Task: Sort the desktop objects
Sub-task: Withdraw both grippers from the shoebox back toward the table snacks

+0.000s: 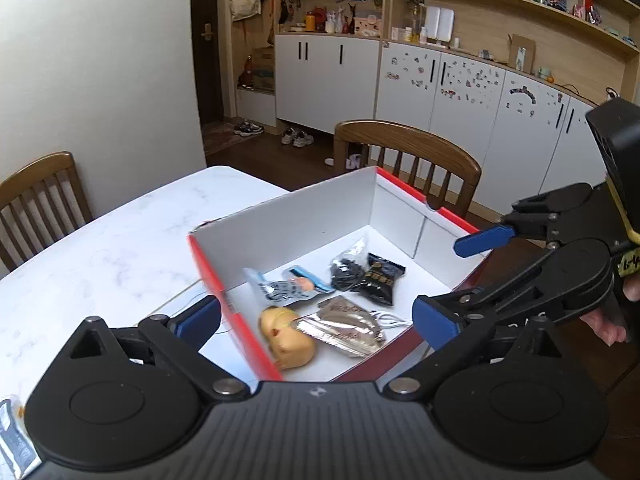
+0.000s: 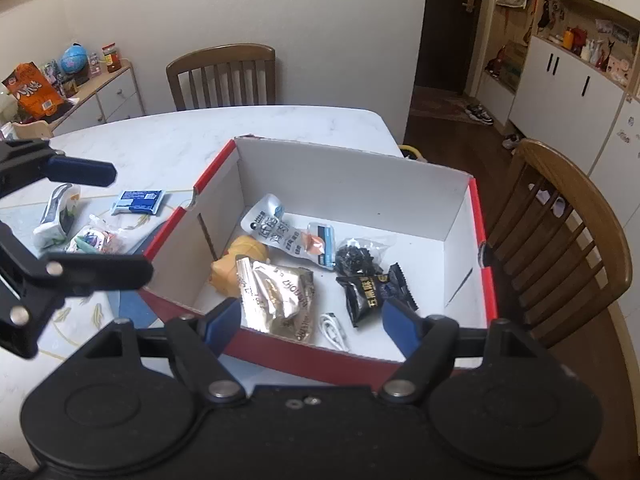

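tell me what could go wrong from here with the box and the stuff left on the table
1. The red-edged white cardboard box sits near the white marble table's edge by the wooden chair; a nudge could shift it toward that edge.
2. The blue-and-white packet and crinkly clear wrapped packet lie close together; open jaws may catch both.
3. The left gripper and right gripper hover close, so they could collide.
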`<action>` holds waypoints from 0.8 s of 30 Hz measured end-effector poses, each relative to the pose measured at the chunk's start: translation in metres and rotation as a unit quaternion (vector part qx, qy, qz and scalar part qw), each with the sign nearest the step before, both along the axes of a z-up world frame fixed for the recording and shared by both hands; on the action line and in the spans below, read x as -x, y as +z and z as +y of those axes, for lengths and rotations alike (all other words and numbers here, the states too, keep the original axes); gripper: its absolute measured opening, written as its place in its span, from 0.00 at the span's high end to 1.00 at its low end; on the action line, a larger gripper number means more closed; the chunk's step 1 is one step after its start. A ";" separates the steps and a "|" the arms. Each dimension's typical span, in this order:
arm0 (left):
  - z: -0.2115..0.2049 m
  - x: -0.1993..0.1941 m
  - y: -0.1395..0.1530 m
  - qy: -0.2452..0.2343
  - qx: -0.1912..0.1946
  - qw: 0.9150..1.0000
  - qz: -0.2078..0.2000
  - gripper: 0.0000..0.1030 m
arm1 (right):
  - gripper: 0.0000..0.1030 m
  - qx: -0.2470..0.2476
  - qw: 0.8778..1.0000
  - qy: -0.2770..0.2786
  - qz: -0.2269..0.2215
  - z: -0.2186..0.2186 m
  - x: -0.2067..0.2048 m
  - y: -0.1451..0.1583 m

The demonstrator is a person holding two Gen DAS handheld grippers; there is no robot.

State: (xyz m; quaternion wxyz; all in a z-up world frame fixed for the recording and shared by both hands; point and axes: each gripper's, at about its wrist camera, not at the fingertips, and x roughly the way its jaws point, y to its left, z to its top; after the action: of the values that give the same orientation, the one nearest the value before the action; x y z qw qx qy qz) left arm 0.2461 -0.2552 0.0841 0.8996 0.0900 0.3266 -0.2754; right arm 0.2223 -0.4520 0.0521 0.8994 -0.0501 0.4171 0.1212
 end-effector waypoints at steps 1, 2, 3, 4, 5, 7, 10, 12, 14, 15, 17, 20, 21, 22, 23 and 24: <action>0.005 0.000 0.000 0.003 0.001 1.000 -0.001 0.00 | 0.24 0.001 1.000 -0.002 0.000 0.004 0.002 0.000; 0.010 0.000 0.001 0.007 0.002 1.000 -0.002 0.00 | 0.24 -0.001 1.000 -0.003 0.000 0.007 0.003 0.000; 0.016 0.001 0.001 0.012 0.004 1.000 -0.003 0.00 | 0.24 -0.002 1.000 -0.004 -0.003 0.011 0.005 0.000; 0.022 0.003 0.001 0.017 0.005 1.000 -0.004 0.00 | 0.24 -0.001 1.000 -0.005 -0.005 0.016 0.007 0.000; 0.029 0.003 0.001 0.023 0.006 1.000 -0.005 0.00 | 0.24 0.000 1.000 -0.005 -0.007 0.021 0.009 0.000; 0.043 0.004 0.000 0.032 0.007 0.999 -0.006 0.00 | 0.24 -0.001 1.000 -0.004 -0.012 0.032 0.013 0.000; 0.064 0.007 0.000 0.043 0.006 0.999 -0.009 0.00 | 0.23 -0.004 1.000 -0.001 -0.017 0.050 0.017 0.001; 0.077 0.009 0.001 0.051 0.006 0.999 -0.010 0.00 | 0.23 -0.006 1.000 0.001 -0.018 0.063 0.020 0.001; 0.090 0.010 0.002 0.061 0.010 0.998 -0.009 0.00 | 0.23 -0.009 1.000 0.005 -0.019 0.076 0.022 0.001; 0.097 0.011 0.003 0.066 0.010 0.998 -0.011 0.00 | 0.23 -0.011 1.000 0.006 -0.020 0.082 0.023 0.001; 0.109 0.012 0.004 0.073 0.010 0.997 -0.013 0.00 | 0.23 -0.013 1.000 0.010 -0.021 0.095 0.026 0.001; 0.128 0.013 0.003 0.087 0.005 0.996 -0.010 0.00 | 0.23 -0.017 0.999 0.018 -0.022 0.113 0.029 0.001; 0.135 0.013 0.002 0.092 0.003 0.996 -0.009 0.00 | 0.23 -0.018 0.999 0.021 -0.022 0.119 0.030 0.001; 0.141 0.013 0.002 0.098 0.001 0.995 -0.007 0.00 | 0.23 -0.018 0.999 0.024 -0.023 0.125 0.030 0.000; 0.147 0.012 0.001 0.103 0.000 0.995 -0.007 0.00 | 0.23 -0.018 0.999 0.027 -0.023 0.131 0.031 0.000; 0.154 0.012 0.000 0.106 0.000 0.994 -0.005 0.00 | 0.23 -0.018 0.999 0.030 -0.022 0.136 0.030 -0.001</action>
State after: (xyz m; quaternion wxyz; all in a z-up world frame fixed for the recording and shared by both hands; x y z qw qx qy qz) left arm 0.2342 -0.1012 0.0845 0.9254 0.0557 0.3301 -0.1778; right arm 0.1919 -0.3157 0.0513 0.9052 -0.0487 0.3929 0.1547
